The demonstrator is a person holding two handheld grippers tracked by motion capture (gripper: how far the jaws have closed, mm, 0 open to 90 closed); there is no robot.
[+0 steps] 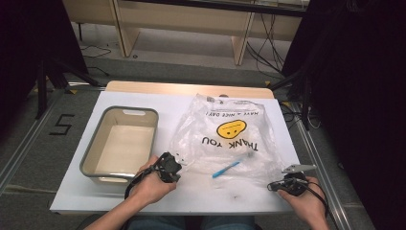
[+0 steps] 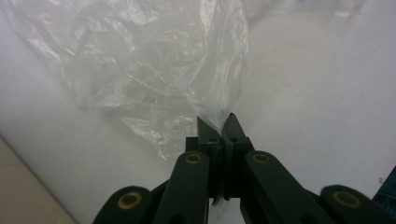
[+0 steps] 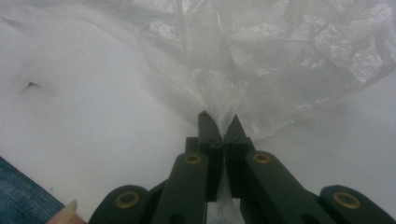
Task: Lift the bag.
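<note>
A clear plastic bag (image 1: 229,136) printed with a yellow face and "THANK YOU" lies on the white table (image 1: 143,98), with a blue toothbrush-like stick (image 1: 226,168) inside it near the front. My left gripper (image 1: 178,165) is shut on the bag's near left handle; in the left gripper view the jaws pinch the film of the plastic bag (image 2: 140,70) between them at the left gripper (image 2: 218,122). My right gripper (image 1: 275,184) is shut on the near right handle, and the crumpled film of the plastic bag (image 3: 261,60) bunches into the right gripper (image 3: 220,122).
A grey bin (image 1: 95,152) with a pale inside stands at the table's left, just beyond my left hand. A small dark mark (image 1: 235,195) sits on the table near the front edge. Wooden furniture legs and cables lie on the floor behind the table.
</note>
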